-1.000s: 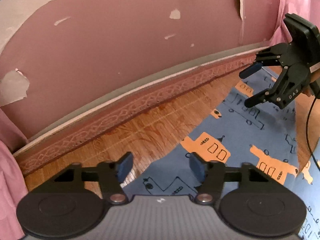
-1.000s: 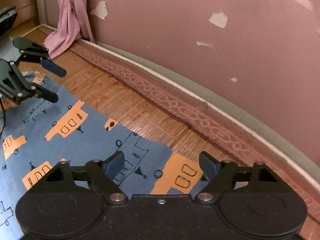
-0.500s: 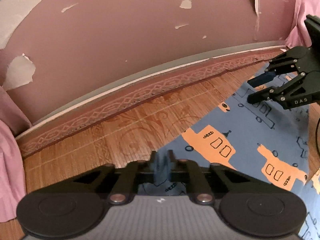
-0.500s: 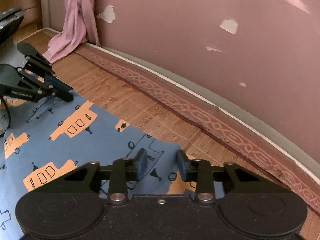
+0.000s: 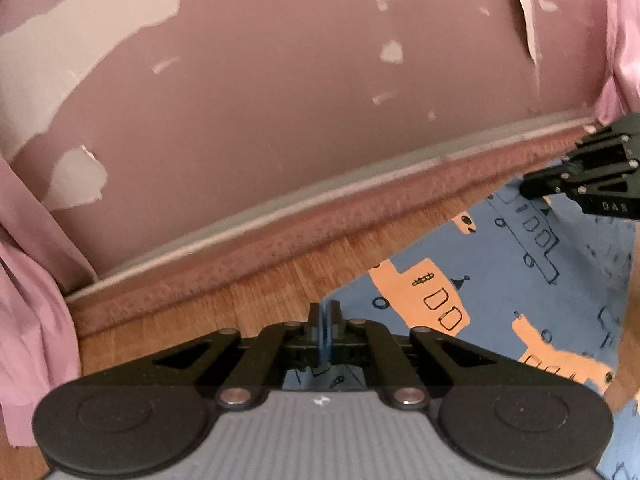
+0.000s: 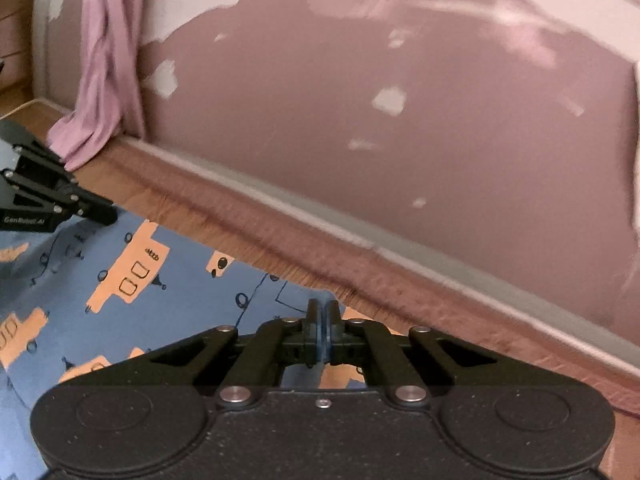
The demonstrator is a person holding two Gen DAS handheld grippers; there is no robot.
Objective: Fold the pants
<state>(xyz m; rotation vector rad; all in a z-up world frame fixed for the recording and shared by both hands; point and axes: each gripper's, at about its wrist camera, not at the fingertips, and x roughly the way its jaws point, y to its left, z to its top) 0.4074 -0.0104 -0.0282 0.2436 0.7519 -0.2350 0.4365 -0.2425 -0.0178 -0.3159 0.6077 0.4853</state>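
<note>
On the wooden floor [image 5: 256,300] by the wall [image 5: 280,100], the pants [image 5: 500,280] lay spread out, blue with orange vehicle prints, their far edge running close along the patterned skirting [image 6: 400,276]. Your left tool [image 5: 323,320] was pressed together on one corner of that edge, blue cloth pinched between its fingers [image 5: 314,322]. Your right tool [image 6: 322,320] was likewise clamped on the other corner, cloth showing between its pads. In the left view the right tool [image 5: 532,188] sat at the far right over the pants; in the right view the left tool [image 6: 108,212] sat at the far left. The fabric ran taut between the two grips. Pink curtains [image 6: 104,72] hung at both ends of the wall, whose paint had peeled in patches.
</note>
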